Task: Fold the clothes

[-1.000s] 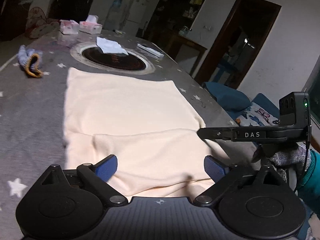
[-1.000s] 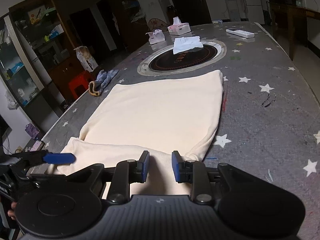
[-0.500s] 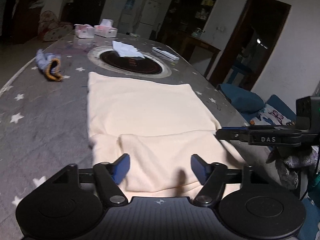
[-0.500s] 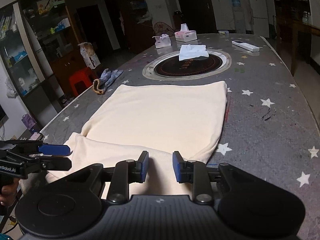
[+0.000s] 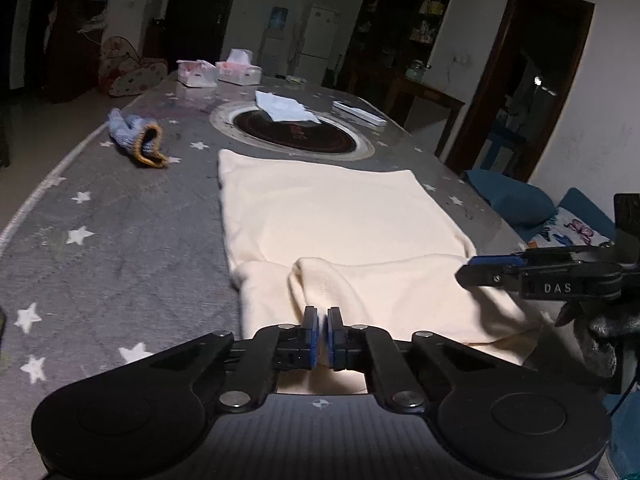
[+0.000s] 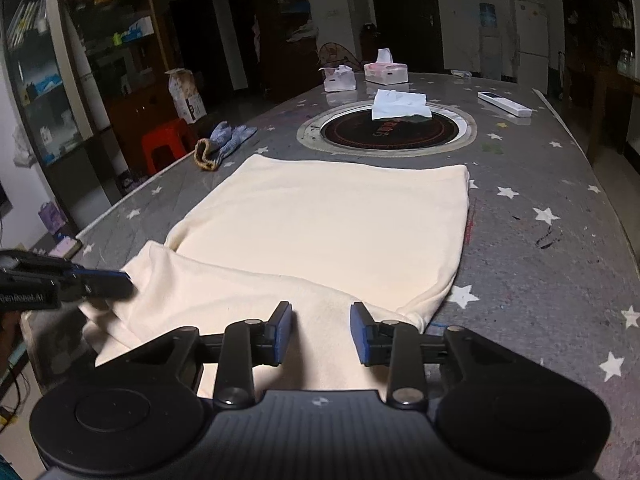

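Note:
A cream garment (image 5: 336, 216) lies flat on the grey star-patterned table (image 5: 100, 240), its near end folded over into a band (image 5: 400, 296). My left gripper (image 5: 323, 334) is shut on the near edge of that folded band, with a raised pucker of cloth just ahead of the fingers. My right gripper (image 6: 322, 332) is open, its fingers astride the near edge of the garment (image 6: 332, 216). The right gripper (image 5: 472, 272) also shows side-on in the left wrist view, and the left gripper (image 6: 124, 280) shows side-on at the garment's left corner in the right wrist view.
A round hotplate (image 6: 386, 130) with a white cloth (image 6: 400, 104) on it sits beyond the garment. A blue glove (image 5: 134, 140) lies at the far left. Tissue boxes (image 5: 238, 72) and a white remote (image 6: 504, 103) lie at the far end. The table edge (image 6: 624, 232) runs close on the right.
My left gripper has closed from wide open onto the folded near edge. My right gripper has opened from nearly shut. Both views have pulled back and tilted up slightly.

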`<action>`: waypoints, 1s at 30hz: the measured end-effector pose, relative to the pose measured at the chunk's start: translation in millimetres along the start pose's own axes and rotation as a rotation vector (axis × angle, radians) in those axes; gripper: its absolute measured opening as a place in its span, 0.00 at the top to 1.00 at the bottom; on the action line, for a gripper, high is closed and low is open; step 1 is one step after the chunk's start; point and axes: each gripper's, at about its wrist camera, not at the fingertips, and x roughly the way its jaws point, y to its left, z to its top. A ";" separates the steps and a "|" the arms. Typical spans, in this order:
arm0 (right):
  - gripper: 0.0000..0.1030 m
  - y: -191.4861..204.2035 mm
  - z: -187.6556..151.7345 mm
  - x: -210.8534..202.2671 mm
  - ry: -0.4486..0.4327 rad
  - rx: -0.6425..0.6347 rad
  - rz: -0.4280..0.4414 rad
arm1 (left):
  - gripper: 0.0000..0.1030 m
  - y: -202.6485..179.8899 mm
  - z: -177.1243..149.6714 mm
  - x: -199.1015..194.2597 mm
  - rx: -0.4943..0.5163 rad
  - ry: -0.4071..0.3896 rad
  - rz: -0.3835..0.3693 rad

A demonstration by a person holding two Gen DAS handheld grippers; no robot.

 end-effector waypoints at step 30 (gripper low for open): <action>0.59 42.9 -45.8 -35.8 0.023 -0.235 -0.093 | 0.45 -25.1 -5.8 12.6 0.172 -0.005 -0.019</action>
